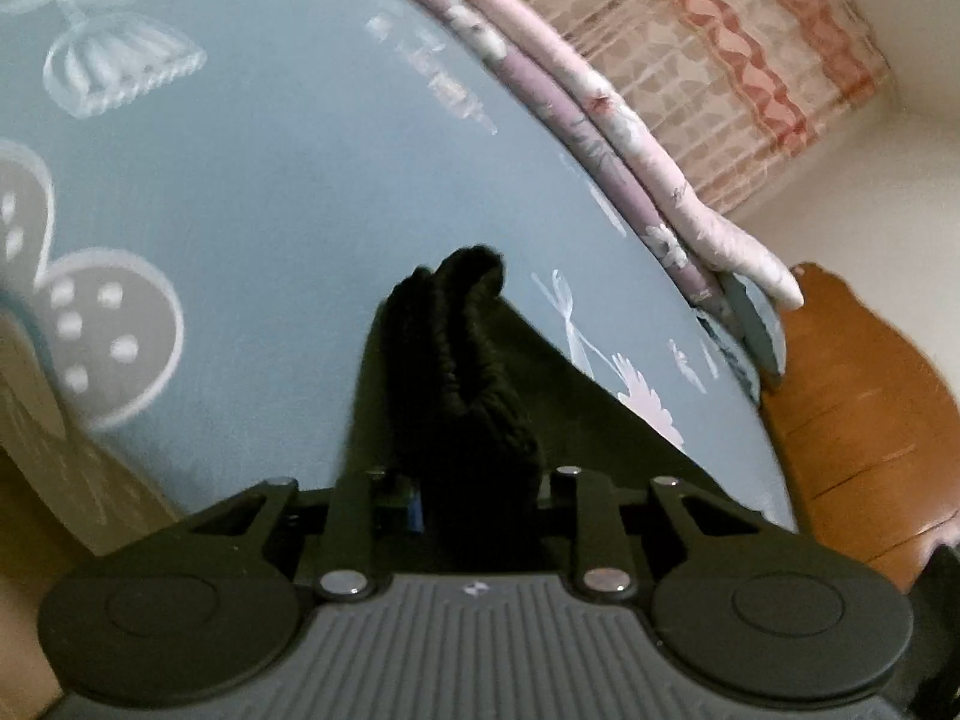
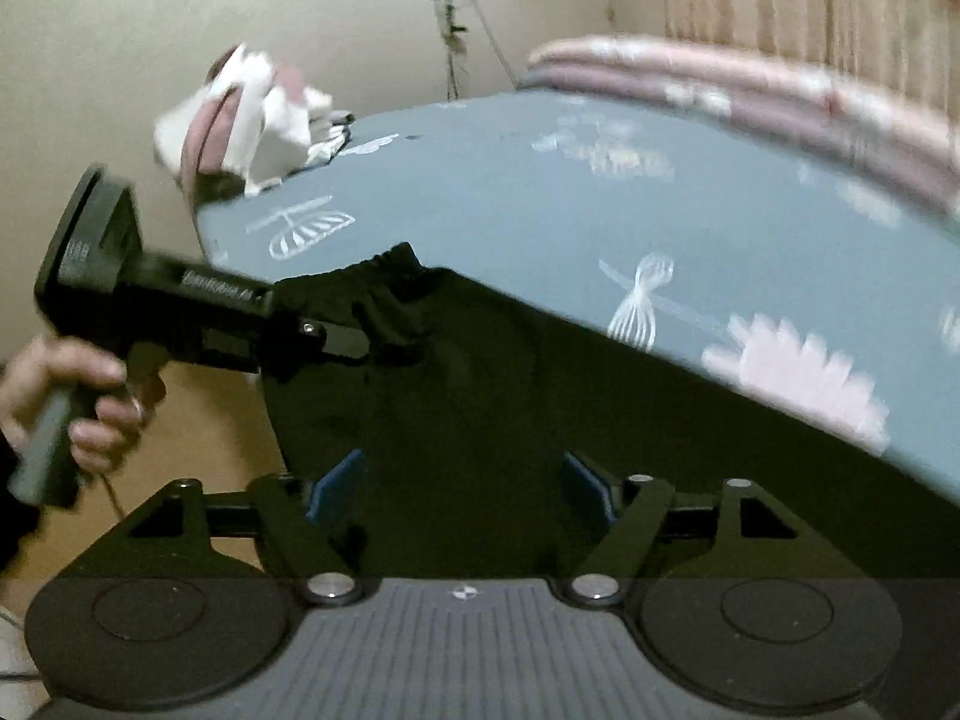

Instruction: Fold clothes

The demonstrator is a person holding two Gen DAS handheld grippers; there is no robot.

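Left tool (image 2: 354, 342) is pinching the black garment (image 2: 456, 396) at its gathered waistband, right tool (image 2: 462, 486) is gaping wide w/ soft, floppy cloth btwn its pads, unpressed, over the bed (image 2: 540, 198).

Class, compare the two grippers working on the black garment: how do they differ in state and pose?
The left gripper has its jaws shut on the black garment at the gathered waistband; the right gripper has its jaws spread wide, pads off the cloth. The left reaches in from the side; the right points straight over the garment. Both are black.
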